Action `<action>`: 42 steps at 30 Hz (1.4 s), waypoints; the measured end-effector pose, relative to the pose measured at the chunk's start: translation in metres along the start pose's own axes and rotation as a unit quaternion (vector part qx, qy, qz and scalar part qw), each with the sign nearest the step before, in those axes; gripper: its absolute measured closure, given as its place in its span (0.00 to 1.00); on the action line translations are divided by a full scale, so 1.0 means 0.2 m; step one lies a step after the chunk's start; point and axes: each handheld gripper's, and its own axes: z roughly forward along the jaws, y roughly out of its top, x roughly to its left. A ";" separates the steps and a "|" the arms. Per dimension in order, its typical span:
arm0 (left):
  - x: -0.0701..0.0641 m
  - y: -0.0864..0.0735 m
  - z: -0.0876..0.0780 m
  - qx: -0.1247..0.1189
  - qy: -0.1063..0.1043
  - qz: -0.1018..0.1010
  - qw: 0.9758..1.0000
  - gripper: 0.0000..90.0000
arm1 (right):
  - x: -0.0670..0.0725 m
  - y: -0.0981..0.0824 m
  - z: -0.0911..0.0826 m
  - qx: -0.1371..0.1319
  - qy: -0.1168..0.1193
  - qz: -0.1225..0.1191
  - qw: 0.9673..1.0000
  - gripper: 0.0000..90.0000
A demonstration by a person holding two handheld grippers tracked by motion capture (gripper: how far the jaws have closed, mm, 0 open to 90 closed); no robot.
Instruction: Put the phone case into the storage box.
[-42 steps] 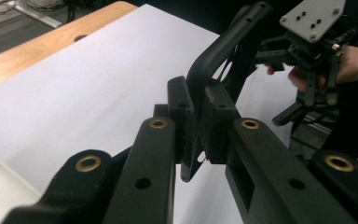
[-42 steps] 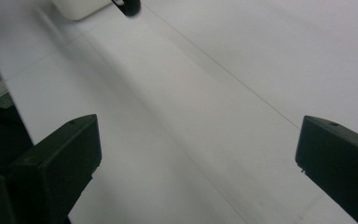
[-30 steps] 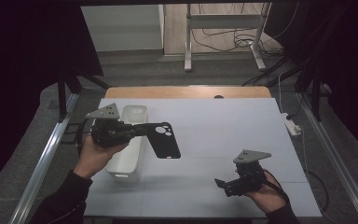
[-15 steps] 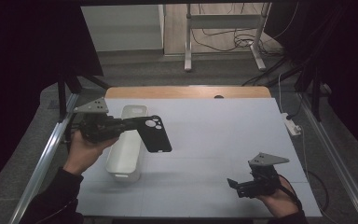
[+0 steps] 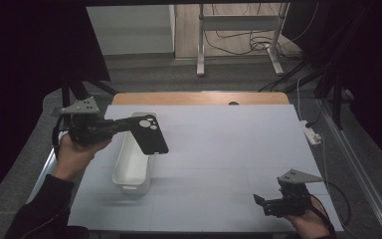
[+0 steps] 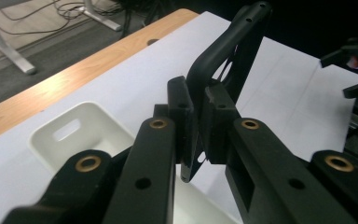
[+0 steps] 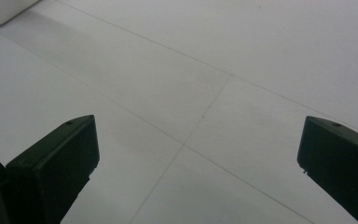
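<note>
— Where's the phone case (image 5: 150, 134)?

— Clenched by its edge in my left claw (image 5: 129, 124), sticking out beyond the tips, held in the air over the white bin (image 5: 132, 174) on the bench (image 5: 229, 149).

— Your right claw (image 5: 260, 203)?

— Released, jaws wide, low over bare bench.

1. My left tool (image 5: 129, 125) is raised at the left side, pointing level toward the right, jaws clamped tight on something thin.
2. My left hand (image 5: 77, 152) grips it from below, the sleeved forearm rising from the bottom left corner.
3. My right tool (image 5: 259, 203) sits low at the near right, jaws spread wide with nothing between them.
4. My right hand (image 5: 308, 223) holds it from behind.
</note>
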 end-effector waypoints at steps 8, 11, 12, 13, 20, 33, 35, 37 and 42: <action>0.08 -0.02 -0.07 0.006 0.026 -0.002 1.000 0.92 | -0.02 -0.03 -0.03 -0.007 -0.005 0.013 1.000 0.00; 0.10 -0.03 -0.08 0.008 0.033 -0.001 0.999 0.92 | -0.02 -0.03 -0.03 -0.009 -0.006 0.016 1.000 0.00; 0.11 -0.03 -0.08 0.008 0.035 0.000 0.999 0.92 | -0.02 -0.03 -0.03 -0.010 -0.006 0.016 1.000 0.00; 0.12 -0.03 -0.08 0.010 0.038 -0.001 0.999 0.92 | -0.02 -0.03 -0.03 -0.011 -0.006 0.016 1.000 0.00; 0.18 -0.05 -0.07 0.015 0.051 -0.003 0.999 0.92 | -0.02 -0.03 -0.03 -0.005 -0.003 0.018 1.000 0.00; 0.26 -0.08 0.01 0.024 0.066 -0.007 0.998 0.92 | -0.03 -0.03 -0.03 0.000 0.002 0.021 1.000 0.00; 0.27 -0.08 0.03 0.026 0.069 -0.007 0.997 0.92 | -0.03 -0.03 -0.03 -0.002 0.001 0.024 1.000 0.00; 0.28 -0.09 0.05 0.025 0.072 -0.008 0.997 0.92 | -0.03 -0.03 -0.03 -0.002 0.002 0.024 1.000 0.00; 0.31 -0.09 0.08 0.030 0.078 -0.006 0.997 0.92 | -0.03 -0.03 -0.03 0.000 0.003 0.021 1.000 0.00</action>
